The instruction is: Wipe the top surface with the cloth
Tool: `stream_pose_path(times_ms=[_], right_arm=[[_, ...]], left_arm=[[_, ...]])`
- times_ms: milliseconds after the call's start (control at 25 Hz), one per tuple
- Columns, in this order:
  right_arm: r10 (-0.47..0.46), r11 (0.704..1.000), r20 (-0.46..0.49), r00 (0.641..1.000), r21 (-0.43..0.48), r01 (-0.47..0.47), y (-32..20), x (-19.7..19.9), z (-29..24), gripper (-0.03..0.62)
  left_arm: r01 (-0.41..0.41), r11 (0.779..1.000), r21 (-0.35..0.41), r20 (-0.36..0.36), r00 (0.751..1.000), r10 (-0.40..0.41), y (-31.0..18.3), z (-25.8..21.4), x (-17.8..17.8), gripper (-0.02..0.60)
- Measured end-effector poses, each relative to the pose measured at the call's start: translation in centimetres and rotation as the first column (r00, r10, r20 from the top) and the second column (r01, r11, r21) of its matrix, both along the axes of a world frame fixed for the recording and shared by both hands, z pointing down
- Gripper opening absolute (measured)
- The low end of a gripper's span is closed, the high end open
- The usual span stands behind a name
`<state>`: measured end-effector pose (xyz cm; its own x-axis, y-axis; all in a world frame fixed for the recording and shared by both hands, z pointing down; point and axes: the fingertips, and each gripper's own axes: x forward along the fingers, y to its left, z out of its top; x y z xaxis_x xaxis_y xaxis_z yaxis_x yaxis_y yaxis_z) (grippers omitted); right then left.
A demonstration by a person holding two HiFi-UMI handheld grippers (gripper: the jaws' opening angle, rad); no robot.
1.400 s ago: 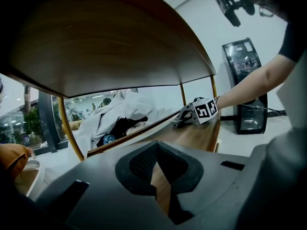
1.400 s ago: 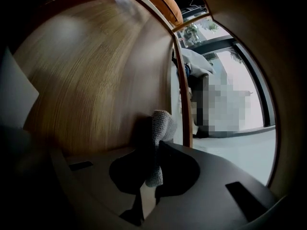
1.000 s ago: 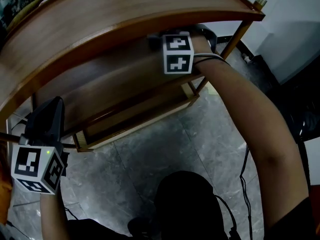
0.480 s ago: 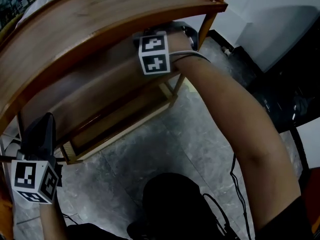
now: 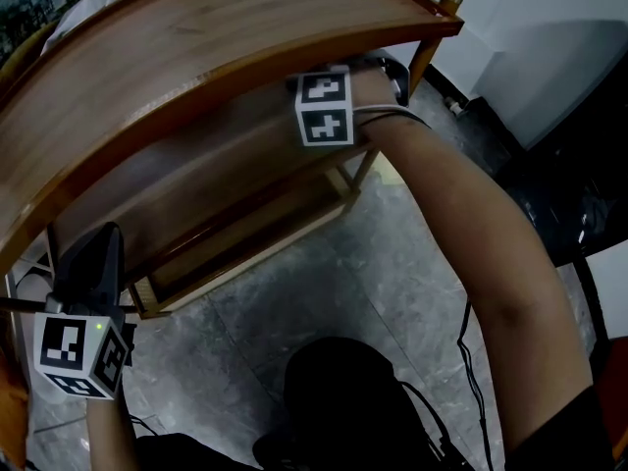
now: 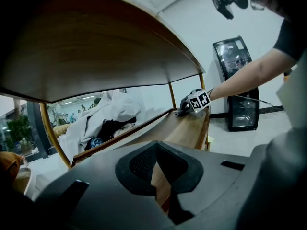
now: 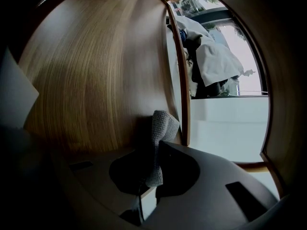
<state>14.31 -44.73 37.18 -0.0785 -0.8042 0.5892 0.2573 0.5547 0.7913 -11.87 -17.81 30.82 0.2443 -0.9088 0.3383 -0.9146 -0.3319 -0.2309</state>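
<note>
Right hand-held gripper was closed on the grey cloth, a fold of which stood out past the jaw tips. It reached in under the curved top of the wooden table, over the lower shelf near the far corner; cloth close to the shelf wood, contact not clear. Left hand-held gripper was held low at the table's near-left end, jaws together, nothing between them.

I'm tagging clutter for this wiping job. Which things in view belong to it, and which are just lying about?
Job:
grey cloth, pinched in the right gripper
wooden top surface

Lying about:
heap of white and dark clothes
black glass-door cabinet
</note>
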Motion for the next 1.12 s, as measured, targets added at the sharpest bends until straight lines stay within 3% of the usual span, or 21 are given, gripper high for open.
stream_pose_path(times_ms=[200, 400, 560, 840, 1120], right_arm=[[0.005, 1.0, 0.022, 1.0, 0.018, -0.006, -0.1, -0.3, -0.2, 0.032], [-0.075, 0.996, 0.076, 0.994, 0.052, 0.071, 1.2, -3.5, -0.2, 0.032], [-0.159, 0.987, 0.085, 0.984, 0.04, 0.156, 3.2, -9.3, 0.1, 0.032], [-0.325, 0.946, 0.1, 0.94, 0.047, 0.322, 7.2, -20.1, 0.3, 0.032], [-0.479, 0.876, 0.148, 0.865, 0.023, 0.481, 13.2, -31.6, 1.8, 0.032]], left_arm=[[0.01, 1.0, 0.005, -0.002, 1.0, -0.01, 0.2, -0.3, -0.7, 0.011], [0.02, 1.0, 0.011, 0.002, 1.0, -0.02, 0.6, -0.3, -1.5, 0.011], [0.055, 0.998, 0.005, -0.003, 0.998, -0.055, 1.8, 0.1, -2.9, 0.011], [0.093, 0.995, 0.018, -0.033, 0.995, -0.093, 4.3, -0.3, -4.8, 0.011], [0.16, 0.987, 0.001, -0.051, 0.986, -0.159, 8.2, 0.7, -8.5, 0.011]])
